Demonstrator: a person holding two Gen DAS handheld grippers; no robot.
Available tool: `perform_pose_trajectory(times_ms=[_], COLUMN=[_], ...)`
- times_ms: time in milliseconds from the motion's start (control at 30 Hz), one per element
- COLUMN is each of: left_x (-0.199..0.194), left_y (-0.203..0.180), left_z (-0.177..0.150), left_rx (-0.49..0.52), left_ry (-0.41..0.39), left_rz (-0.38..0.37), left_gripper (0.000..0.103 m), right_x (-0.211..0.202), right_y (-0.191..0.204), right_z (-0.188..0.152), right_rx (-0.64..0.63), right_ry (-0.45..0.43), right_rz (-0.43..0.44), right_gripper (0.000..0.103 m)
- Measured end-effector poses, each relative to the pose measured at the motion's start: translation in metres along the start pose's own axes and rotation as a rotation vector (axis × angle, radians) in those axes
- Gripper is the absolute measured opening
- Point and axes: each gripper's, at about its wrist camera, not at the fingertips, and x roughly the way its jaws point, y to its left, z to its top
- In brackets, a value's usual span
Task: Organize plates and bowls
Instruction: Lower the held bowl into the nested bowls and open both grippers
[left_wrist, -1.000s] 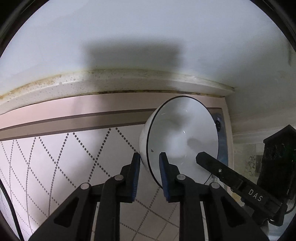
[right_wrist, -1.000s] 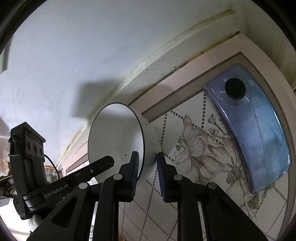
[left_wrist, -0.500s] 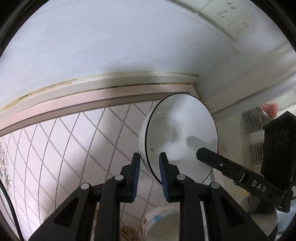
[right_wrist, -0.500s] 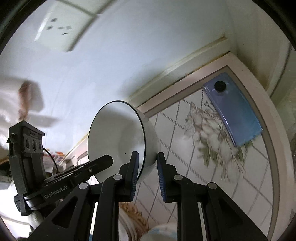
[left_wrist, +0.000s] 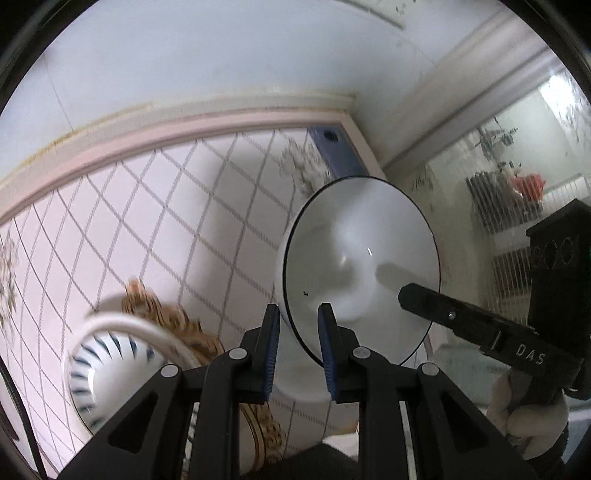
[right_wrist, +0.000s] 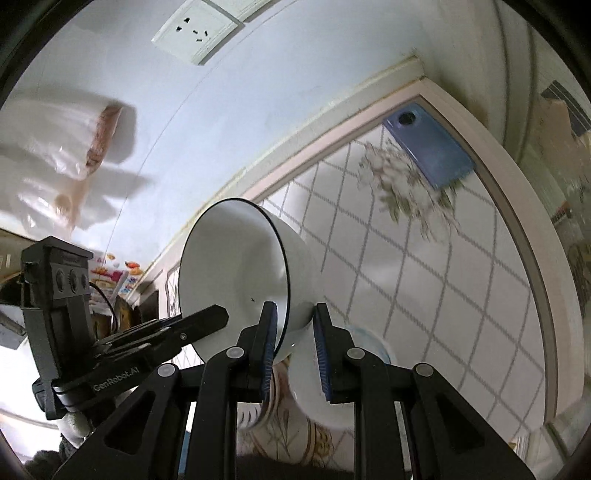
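A white bowl with a thin black rim (left_wrist: 360, 258) is held in the air between both grippers, tipped on its side. My left gripper (left_wrist: 297, 321) is shut on its rim at the near edge. My right gripper (right_wrist: 293, 325) is shut on the opposite rim of the same white bowl (right_wrist: 236, 273). Below, a blue-striped white bowl (left_wrist: 110, 369) sits on a gold-edged plate (left_wrist: 173, 321) on the table. In the right wrist view other dishes (right_wrist: 332, 398) lie under the held bowl, partly hidden.
The table has a white diamond-pattern cloth (left_wrist: 147, 229) with a pink border against a white wall. A blue phone (right_wrist: 428, 147) lies at the table's far corner. A wall socket (right_wrist: 195, 29) is above. A plastic bag (right_wrist: 55, 147) hangs at left.
Both grippers have lifted the white bowl up and back from the wall. The striped bowl and gold-edged plate have come into view below.
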Motion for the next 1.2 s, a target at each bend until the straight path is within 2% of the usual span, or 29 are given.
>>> perform_pose_trajectory(times_ms=[233,433,767,1033,1200], left_x=[0.021,0.044,0.062,0.067,0.067], left_y=[-0.006,-0.004,-0.004,-0.006,-0.009], left_z=[-0.037,-0.047,-0.054,-0.055,-0.057], left_rx=[0.012,0.016,0.028,0.033,0.044], left_ry=[0.072,0.12,0.177,0.179,0.176], left_rz=[0.024,0.064,0.115,0.137,0.149], left_gripper=[0.018,0.018,0.018,0.018,0.018], right_x=[0.004,0.021,0.04,0.044,0.041], right_y=[-0.02,-0.038,-0.045,-0.046,-0.039], right_z=[-0.047,-0.067,-0.074,-0.072,-0.071], right_rx=[0.036,0.062,0.068,0.068,0.04], right_ry=[0.06,0.103,0.147,0.158,0.173], right_rz=[-0.024,-0.049,-0.089,-0.114,-0.157], right_gripper=[0.022,0.022,0.022,0.022,0.026])
